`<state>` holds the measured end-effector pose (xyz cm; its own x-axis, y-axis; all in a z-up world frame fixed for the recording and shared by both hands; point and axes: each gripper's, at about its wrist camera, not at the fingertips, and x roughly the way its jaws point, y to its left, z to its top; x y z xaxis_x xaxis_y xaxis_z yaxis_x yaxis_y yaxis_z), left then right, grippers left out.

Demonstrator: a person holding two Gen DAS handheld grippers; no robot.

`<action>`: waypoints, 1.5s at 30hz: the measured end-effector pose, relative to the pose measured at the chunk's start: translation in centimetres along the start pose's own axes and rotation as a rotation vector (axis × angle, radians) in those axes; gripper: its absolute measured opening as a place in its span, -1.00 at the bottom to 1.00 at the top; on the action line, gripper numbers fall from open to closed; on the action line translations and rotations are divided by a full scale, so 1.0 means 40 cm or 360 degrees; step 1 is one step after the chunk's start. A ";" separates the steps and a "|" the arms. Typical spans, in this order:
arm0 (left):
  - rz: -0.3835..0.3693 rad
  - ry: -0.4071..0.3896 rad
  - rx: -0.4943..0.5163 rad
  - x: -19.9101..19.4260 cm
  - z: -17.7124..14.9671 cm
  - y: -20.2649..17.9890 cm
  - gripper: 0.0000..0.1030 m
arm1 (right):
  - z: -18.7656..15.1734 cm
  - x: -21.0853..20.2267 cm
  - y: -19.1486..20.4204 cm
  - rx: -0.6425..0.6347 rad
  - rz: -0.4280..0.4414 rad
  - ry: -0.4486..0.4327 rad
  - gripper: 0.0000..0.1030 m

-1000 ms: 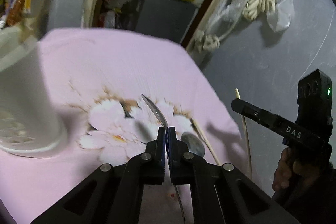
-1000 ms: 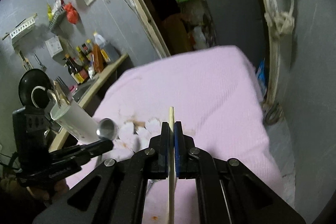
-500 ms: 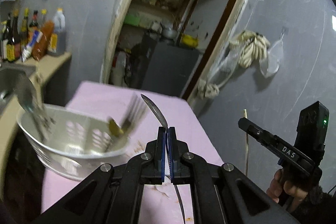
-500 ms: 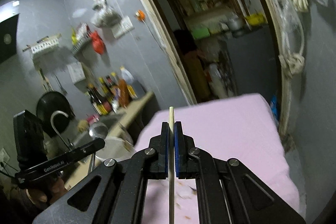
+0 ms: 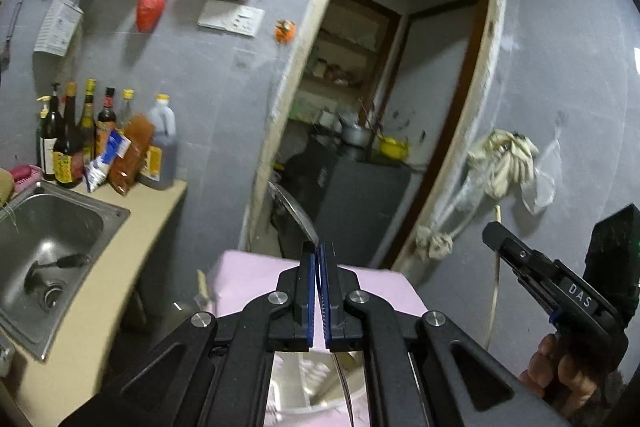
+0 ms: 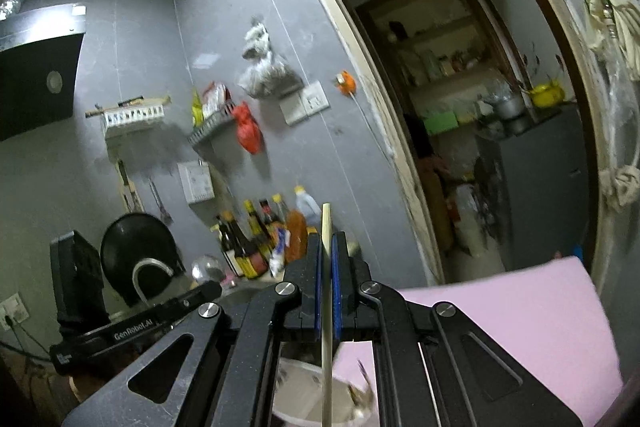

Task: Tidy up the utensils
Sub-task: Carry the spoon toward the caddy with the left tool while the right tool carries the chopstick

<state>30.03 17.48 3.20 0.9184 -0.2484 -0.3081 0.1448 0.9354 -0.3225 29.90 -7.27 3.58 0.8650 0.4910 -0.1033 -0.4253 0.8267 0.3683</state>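
My left gripper is shut on a metal spoon, whose bowl sticks up edge-on past the fingertips. In the right wrist view that left gripper reaches in from the left with the blurred spoon bowl above it. My right gripper is shut on a pale wooden chopstick that runs upright between the pads. From the left wrist view the right gripper stands at the right, holding the chopstick. A white utensil basket lies low, under both grippers, partly hidden by them.
The pink-clothed table fills the lower right. A steel sink and sauce bottles sit on the counter at left. A black wok hangs on the wall. An open doorway lies ahead. A hand grips the right tool.
Both grippers have risen and tilted upward with the spoon and chopstick still held. The table and white basket have dropped to the bottom of both views; wall and doorway now fill them.
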 end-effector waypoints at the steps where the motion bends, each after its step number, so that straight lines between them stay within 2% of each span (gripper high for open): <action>1: 0.0007 -0.0015 -0.0014 0.001 0.008 0.012 -0.94 | 0.005 0.011 0.009 0.0004 0.0007 -0.0026 -0.92; 3: 0.0021 -0.0043 -0.0046 0.006 0.020 0.039 -0.94 | 0.008 0.041 0.027 0.0009 -0.0005 -0.0072 -0.92; 7: 0.0064 -0.0095 -0.0107 0.028 0.036 0.092 -0.94 | -0.012 0.095 0.057 -0.0020 -0.0136 -0.0130 -0.92; 13: 0.0149 -0.0131 -0.0177 0.062 0.012 0.152 -0.94 | -0.066 0.138 0.066 -0.0014 -0.0229 -0.0174 -0.92; 18: 0.0108 -0.0150 -0.0238 0.082 -0.030 0.181 -0.94 | -0.102 0.148 0.049 0.0024 -0.0332 -0.0242 -0.92; 23: 0.0076 -0.0191 -0.0303 0.092 -0.068 0.206 -0.94 | -0.131 0.149 0.046 0.0014 -0.0352 -0.0279 -0.92; 26: 0.0097 -0.0218 -0.0282 0.100 -0.086 0.210 -0.94 | -0.150 0.154 0.043 -0.0002 -0.0343 -0.0285 -0.91; 33: 0.0191 -0.0298 -0.0097 0.102 -0.128 0.186 -0.94 | -0.184 0.160 0.017 0.0020 -0.0314 -0.0275 -0.92; 38: 0.0238 -0.0438 -0.0024 0.072 -0.156 0.160 -0.94 | -0.205 0.169 0.014 0.0001 -0.0291 -0.0268 -0.92; 45: 0.0229 -0.0426 -0.0017 0.080 -0.186 0.158 -0.94 | -0.227 0.172 0.012 -0.0035 -0.0282 -0.0236 -0.91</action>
<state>31.15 20.70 -6.49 0.9938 -0.0373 -0.1051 0.0038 0.9532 -0.3023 33.24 -1.01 -5.34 0.9556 0.2934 -0.0272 -0.2677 0.9030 0.3361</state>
